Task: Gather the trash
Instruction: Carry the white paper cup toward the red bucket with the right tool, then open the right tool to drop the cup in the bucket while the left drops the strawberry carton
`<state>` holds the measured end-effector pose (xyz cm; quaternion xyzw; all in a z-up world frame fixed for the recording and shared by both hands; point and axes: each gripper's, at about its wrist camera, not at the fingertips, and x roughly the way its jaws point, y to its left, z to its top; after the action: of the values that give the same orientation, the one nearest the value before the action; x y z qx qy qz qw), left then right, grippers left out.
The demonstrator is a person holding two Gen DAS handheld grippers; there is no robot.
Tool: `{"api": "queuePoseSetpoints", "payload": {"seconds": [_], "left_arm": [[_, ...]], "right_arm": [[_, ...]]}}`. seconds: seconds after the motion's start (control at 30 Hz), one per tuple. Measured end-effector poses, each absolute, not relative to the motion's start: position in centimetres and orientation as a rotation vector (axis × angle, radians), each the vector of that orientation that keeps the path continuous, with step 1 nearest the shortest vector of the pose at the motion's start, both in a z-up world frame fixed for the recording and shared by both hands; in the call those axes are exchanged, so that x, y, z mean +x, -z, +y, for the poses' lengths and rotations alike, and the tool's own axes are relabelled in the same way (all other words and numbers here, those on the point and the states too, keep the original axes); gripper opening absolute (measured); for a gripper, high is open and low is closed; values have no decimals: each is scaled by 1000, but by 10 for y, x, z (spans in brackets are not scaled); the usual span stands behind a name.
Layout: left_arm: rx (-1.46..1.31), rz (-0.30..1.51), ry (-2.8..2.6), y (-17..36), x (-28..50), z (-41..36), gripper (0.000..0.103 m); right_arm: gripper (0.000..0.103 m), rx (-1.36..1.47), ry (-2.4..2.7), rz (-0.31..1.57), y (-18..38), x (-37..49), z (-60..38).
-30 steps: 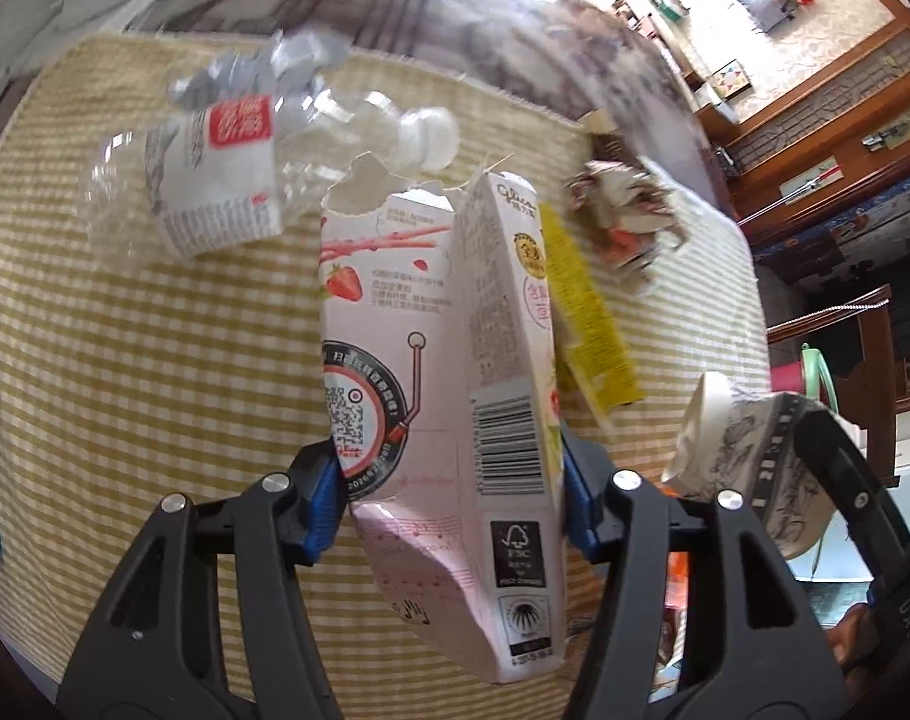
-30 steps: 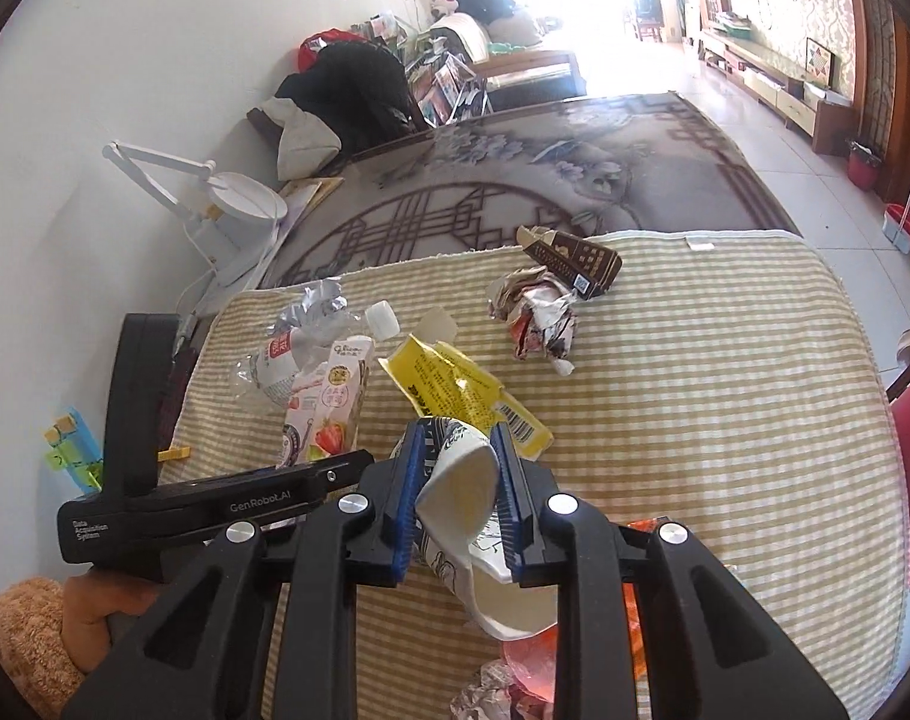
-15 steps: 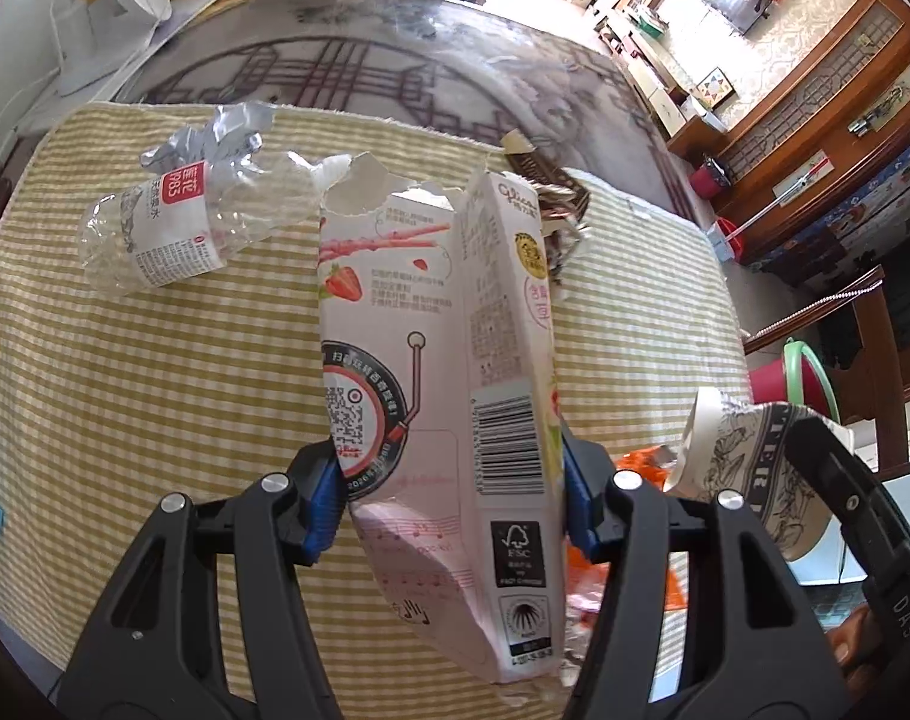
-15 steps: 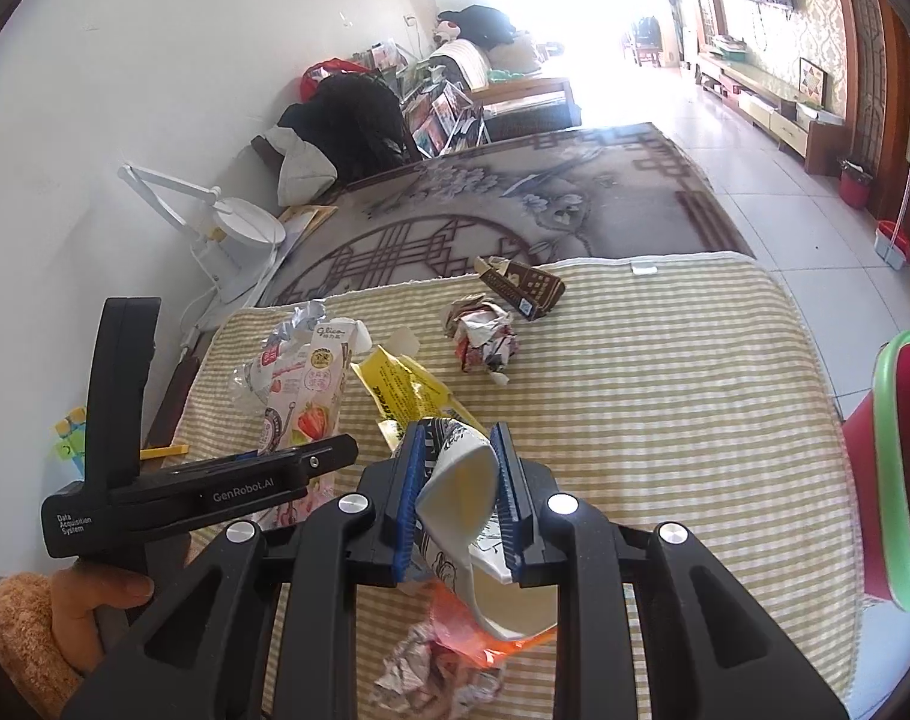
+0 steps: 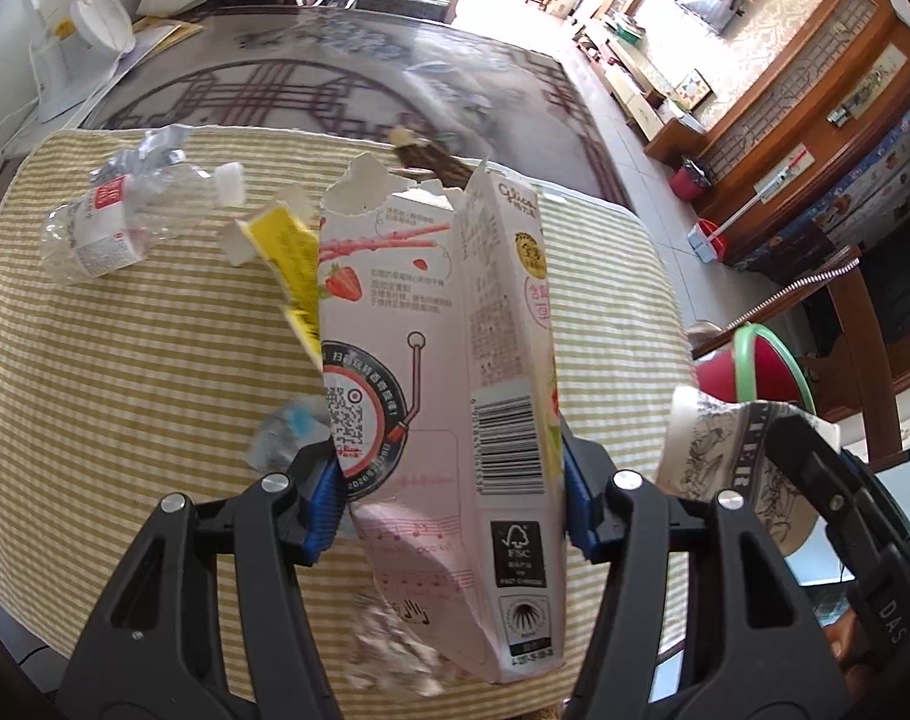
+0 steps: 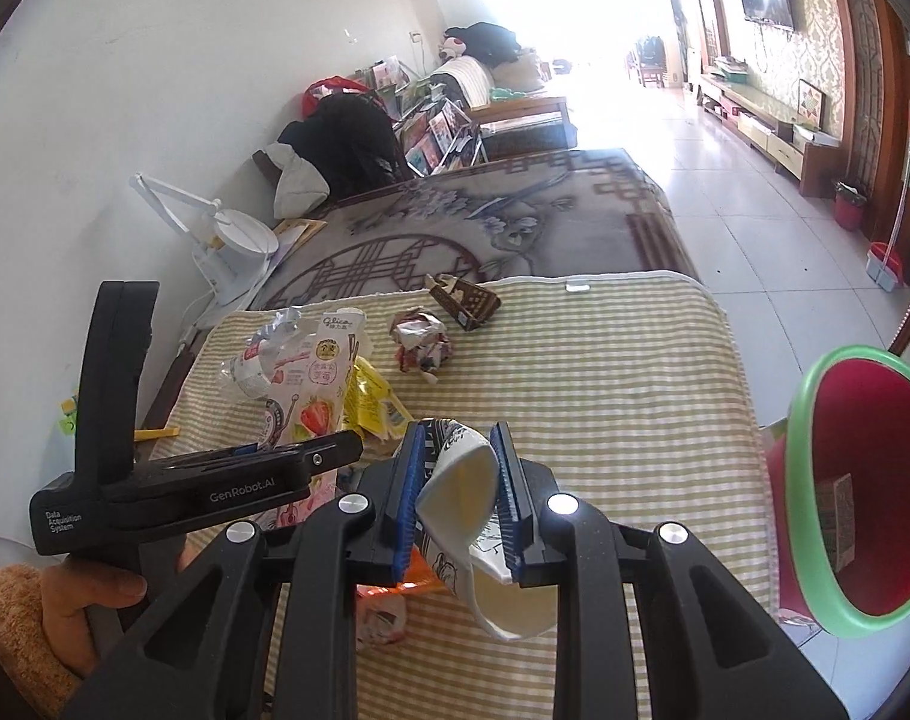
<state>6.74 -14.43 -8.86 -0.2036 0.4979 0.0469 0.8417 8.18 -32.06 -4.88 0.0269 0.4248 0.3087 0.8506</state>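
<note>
My left tool (image 5: 449, 492) is clamped on the pink snack box (image 5: 437, 360), my right tool (image 6: 458, 498) on the crushed paper cup (image 6: 473, 516). Since a second ago I have lifted both away from the striped bench (image 6: 605, 372), and the red bin with the green rim (image 6: 863, 480) has come into view on the right, so I judge dropping comes next. The box top is torn open. Farther away the squashed bottle (image 5: 113, 222), yellow wrapper (image 5: 287, 252) and crumpled paper (image 6: 422, 339) remain.

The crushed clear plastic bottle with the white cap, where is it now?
In the left wrist view the crushed clear plastic bottle lies at the far left of the checked tablecloth, left of the yellow wrapper.
</note>
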Motion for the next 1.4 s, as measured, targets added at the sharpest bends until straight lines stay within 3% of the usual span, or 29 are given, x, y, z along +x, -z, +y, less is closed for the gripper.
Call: {"api": "queuePoseSetpoints", "payload": {"seconds": [0.73,1.03,1.1,1.17,1.2,1.4], "left_arm": [[-293,1000,52,63,97,-255,56],[-262,1003,142,57,114,-294,56],[-249,1016,184,59,118,-307,56],[-230,1034,242,61,124,-323,56],[-220,1042,269,63,126,-330,56],[-188,1082,413,74,144,-380,56]], "right_arm": [[22,166,-397,840,45,95,-474],[22,207,-213,891,75,124,-539],[26,229,-177,905,83,127,-549],[42,266,-136,903,87,126,-561],[46,280,-123,891,87,123,-567],[50,322,-44,835,76,103,-598]]}}
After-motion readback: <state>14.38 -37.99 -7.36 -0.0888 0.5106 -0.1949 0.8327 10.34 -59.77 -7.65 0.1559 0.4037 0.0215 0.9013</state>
